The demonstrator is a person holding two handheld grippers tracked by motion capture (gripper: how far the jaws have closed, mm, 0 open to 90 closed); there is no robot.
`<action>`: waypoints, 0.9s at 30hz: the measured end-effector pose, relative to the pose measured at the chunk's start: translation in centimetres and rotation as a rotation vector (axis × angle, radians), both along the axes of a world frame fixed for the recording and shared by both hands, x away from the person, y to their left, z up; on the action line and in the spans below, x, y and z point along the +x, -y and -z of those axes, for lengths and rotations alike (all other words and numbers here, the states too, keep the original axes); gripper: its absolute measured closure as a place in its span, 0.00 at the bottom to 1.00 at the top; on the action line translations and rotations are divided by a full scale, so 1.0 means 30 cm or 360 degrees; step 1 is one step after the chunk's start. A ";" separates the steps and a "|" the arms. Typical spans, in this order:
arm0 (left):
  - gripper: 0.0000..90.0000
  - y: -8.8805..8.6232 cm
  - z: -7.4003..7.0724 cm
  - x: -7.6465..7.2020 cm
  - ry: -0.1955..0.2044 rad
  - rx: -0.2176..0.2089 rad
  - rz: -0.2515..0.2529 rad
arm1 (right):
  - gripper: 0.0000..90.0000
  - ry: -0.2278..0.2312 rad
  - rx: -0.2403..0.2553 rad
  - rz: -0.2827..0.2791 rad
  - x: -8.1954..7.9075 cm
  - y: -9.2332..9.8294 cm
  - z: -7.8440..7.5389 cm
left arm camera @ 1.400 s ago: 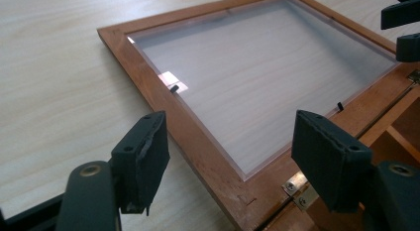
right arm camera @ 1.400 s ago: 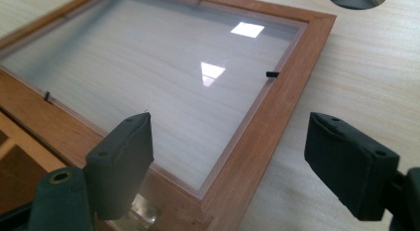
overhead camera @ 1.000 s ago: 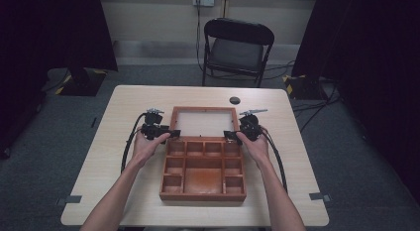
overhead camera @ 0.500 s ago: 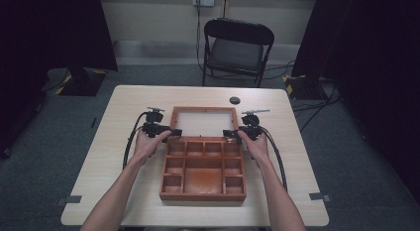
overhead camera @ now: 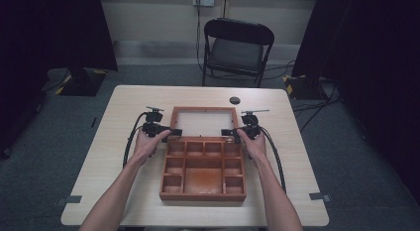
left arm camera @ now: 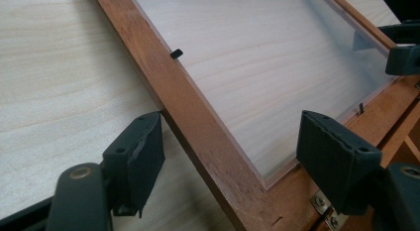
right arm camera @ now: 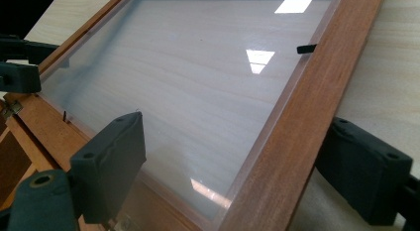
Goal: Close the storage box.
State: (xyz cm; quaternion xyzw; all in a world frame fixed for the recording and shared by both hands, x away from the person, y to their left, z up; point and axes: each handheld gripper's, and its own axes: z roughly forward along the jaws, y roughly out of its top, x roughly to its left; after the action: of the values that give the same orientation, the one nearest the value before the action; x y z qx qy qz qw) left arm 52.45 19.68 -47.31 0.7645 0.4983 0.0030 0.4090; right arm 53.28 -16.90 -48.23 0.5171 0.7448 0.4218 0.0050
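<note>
Hinged glazed lid (overhead camera: 203,123) flat on worktop (overhead camera: 124,99) at 12 o'clock of compartment box (overhead camera: 203,167). Left gripper (left arm camera: 230,151) jaws just opening, straddling side rail; right gripper (right arm camera: 245,166) likewise, unclamped. Risk: pads slipping off the rail on lifting, lid slamming.

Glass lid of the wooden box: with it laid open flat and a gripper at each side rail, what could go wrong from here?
1. The left gripper has just been opening; its pads straddle the lid rail without pressing, so a lift now might slip.
2. The right gripper also stands apart from its rail; uneven closing could twist the hinges.
3. A pad over the clear pane may scuff it.
</note>
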 end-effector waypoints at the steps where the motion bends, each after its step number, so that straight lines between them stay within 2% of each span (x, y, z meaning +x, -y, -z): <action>1: 0.28 0.010 -0.005 0.000 0.0000 0.0021 -0.0003 | 0.15 0.0015 0.0002 0.0003 -0.003 0.001 -0.003; 8: 0.26 0.010 -0.005 0.007 -0.0013 0.0027 0.0008 | 0.21 0.0043 0.0035 0.0003 -0.012 0.022 -0.002; 13: 0.25 0.004 0.004 0.014 -0.0058 -0.0022 0.0006 | 0.22 0.0043 0.0038 0.0006 -0.012 0.024 -0.002; 18: 0.21 0.022 -0.004 0.019 -0.0038 0.0033 0.0011 | 0.22 0.0055 0.0035 0.0006 -0.014 0.024 -0.003; 20: 0.21 0.022 -0.004 0.021 -0.0041 0.0031 0.0018 | 0.24 0.0052 0.0040 0.0014 -0.015 0.024 -0.006; 21: 0.22 0.020 -0.004 0.022 -0.0049 0.0009 0.0020 | 0.29 0.0073 0.0049 0.0030 -0.016 0.030 -0.010; 22: 0.22 0.018 -0.004 0.024 -0.0041 0.0009 0.0024 | 0.31 0.0085 0.0054 0.0038 -0.016 0.033 -0.013; 27: 0.24 0.021 -0.015 0.019 -0.0010 0.0037 0.0033 | 0.32 0.0113 0.0038 0.0036 -0.019 0.031 -0.021</action>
State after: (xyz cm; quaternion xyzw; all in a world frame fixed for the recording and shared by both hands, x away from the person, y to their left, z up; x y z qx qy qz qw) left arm 53.02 19.04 -46.86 0.7742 0.4916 0.0021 0.3986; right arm 52.70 -17.83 -47.60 0.5101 0.7332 0.4487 0.0301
